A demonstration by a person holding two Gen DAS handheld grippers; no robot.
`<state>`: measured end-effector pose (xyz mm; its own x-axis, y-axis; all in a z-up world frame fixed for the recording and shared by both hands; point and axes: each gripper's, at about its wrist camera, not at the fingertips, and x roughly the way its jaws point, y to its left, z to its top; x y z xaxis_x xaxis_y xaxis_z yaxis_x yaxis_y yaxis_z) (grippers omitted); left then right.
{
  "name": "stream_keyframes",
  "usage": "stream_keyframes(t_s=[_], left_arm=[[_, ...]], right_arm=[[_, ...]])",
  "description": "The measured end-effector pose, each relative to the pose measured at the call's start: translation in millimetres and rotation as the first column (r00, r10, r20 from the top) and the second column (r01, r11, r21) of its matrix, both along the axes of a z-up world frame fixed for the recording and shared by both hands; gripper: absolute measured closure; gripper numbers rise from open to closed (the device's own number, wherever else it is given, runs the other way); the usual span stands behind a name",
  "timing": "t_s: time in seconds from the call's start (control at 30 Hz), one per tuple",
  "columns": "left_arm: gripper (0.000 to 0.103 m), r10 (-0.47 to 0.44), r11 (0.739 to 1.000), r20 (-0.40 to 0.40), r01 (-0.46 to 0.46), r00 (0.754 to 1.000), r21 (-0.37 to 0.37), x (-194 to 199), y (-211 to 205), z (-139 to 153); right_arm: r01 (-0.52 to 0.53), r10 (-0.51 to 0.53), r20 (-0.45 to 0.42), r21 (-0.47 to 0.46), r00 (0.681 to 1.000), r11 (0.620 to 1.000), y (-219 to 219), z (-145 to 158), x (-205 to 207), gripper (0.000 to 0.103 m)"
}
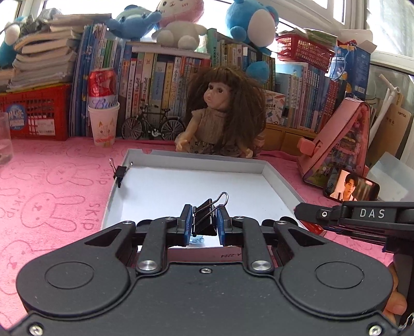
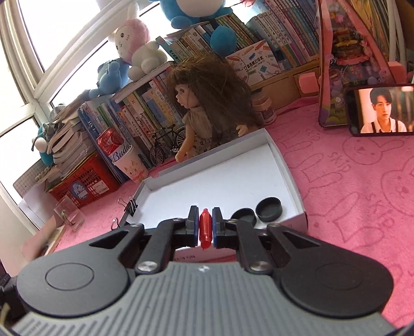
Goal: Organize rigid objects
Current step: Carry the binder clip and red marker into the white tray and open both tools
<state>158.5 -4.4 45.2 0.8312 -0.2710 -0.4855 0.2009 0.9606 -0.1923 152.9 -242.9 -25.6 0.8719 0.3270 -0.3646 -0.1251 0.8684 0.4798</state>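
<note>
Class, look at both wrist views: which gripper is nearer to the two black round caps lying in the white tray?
Right. The right gripper, shut on a red pen, is just beside the black caps at the tray's near corner. The left gripper, holding a binder clip, sits farther over.

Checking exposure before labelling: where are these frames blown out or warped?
Left wrist: windows behind the plush toys clip to white, books bow with fisheye. Right wrist: window glares, horizon tilts, white tray stays readable.
</note>
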Motion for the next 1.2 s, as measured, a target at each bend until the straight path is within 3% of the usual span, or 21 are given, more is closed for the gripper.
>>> stream_keyframes(t_s=[0.3,1.0,1.2], left_arm=[[0.085,-0.038,0.996,-0.056,0.034,0.998,-0.080,32,-10,-12],[0.085,-0.023,1.000,-0.111,0.023,0.994,0.000,57,-29,-46],[0.085,-0.006,0.999,-0.125,0.010,0.992,0.035,60,-29,-48]], right_arm=[[-0.012,0.018,-0.069,0.094,0.997,0.995,2,-9,36,0.090],[-0.005,0.009,-0.121,0.039,0.993,0.999,15,-30,68,0.090],[-0.004,-0.001,-0.136,-0.035,0.991,0.999,24,-28,71,0.090]])
